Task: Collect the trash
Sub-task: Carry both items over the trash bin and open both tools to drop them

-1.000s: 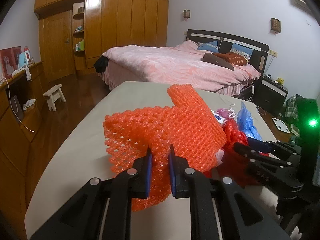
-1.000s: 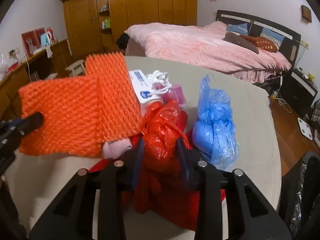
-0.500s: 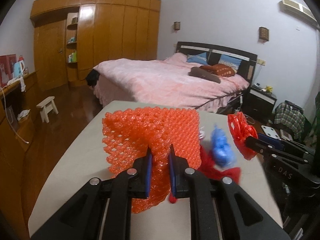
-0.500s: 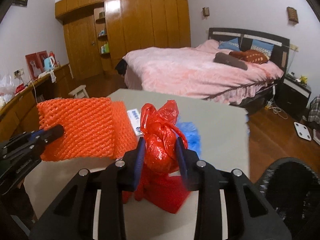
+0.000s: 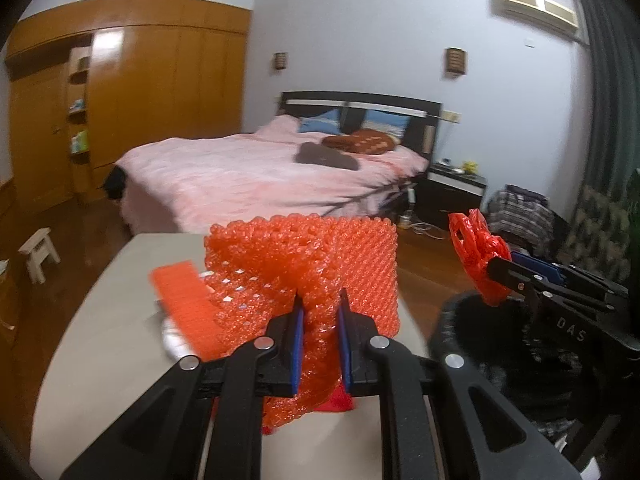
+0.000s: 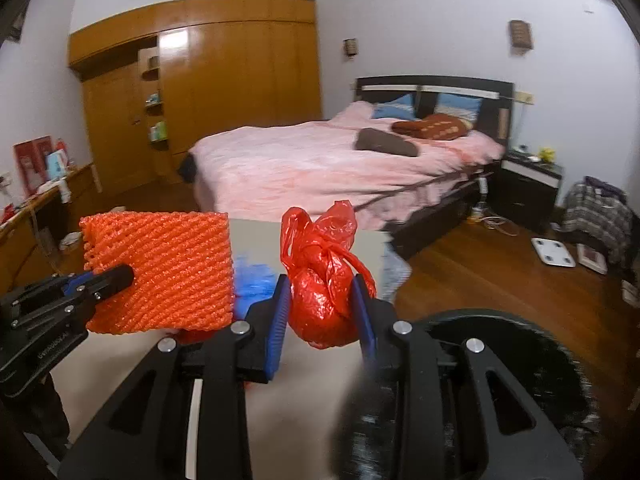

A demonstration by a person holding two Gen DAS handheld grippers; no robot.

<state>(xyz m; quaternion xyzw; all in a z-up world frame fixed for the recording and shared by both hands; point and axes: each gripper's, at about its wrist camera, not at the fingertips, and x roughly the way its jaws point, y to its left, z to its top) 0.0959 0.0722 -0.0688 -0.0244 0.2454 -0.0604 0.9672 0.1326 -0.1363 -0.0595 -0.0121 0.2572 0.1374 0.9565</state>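
My left gripper (image 5: 319, 312) is shut on an orange foam net (image 5: 316, 264) and holds it above the beige table (image 5: 100, 344). The net also shows in the right wrist view (image 6: 168, 272) at the left. My right gripper (image 6: 322, 300) is shut on a knotted red plastic bag (image 6: 324, 280), held in the air by the table's right edge. The bag also shows in the left wrist view (image 5: 476, 252), above a black bin (image 5: 492, 344). The bin's black liner (image 6: 500, 352) lies low right in the right wrist view.
A second orange net piece (image 5: 184, 300), blurred, is over the table at the left. A blue bag (image 6: 252, 280) lies on the table behind the grippers. A pink bed (image 6: 340, 164) and wooden wardrobe (image 6: 208, 92) stand beyond. A stool (image 5: 38, 252) stands on the floor left.
Both grippers have risen and swung right with their loads, away from the trash pile and toward the black bin, which is now in view.
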